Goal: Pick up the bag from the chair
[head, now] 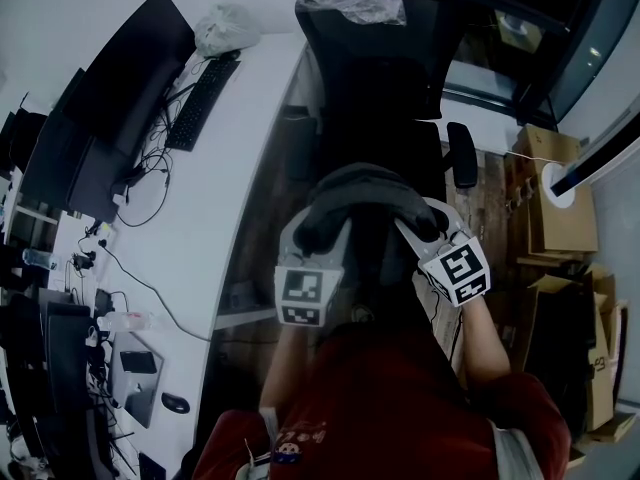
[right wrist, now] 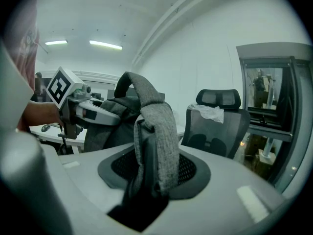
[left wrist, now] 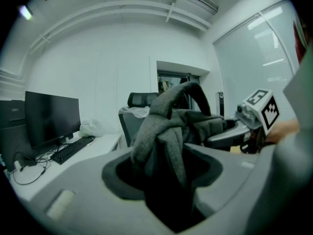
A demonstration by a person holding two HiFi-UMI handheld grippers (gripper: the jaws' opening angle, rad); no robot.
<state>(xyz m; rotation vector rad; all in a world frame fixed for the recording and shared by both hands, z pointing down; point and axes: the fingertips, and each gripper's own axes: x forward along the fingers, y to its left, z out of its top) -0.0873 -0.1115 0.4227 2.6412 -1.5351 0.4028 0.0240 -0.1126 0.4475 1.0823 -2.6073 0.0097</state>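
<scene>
Grey bag (head: pixel 365 200) clear of chair (head: pixel 375 78), held on person's side of seat, long axis spanning both claws. Left claw (left wrist: pixel 164 177) clamped on bag fabric. Right claw (right wrist: pixel 146 182) clamped on strap (right wrist: pixel 159 131).

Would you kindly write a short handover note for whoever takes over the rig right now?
Left claw: shut on the grey bag, gripping bunched fabric.
Right claw: shut on the bag's strap.
Bag: held up between both claws, close to the person. The black chair stands beyond it, apparently apart.
Done: bag gripped and seemingly lifted off the chair.
Left: little, just hold firm. No drop-off spot is shown.
</scene>
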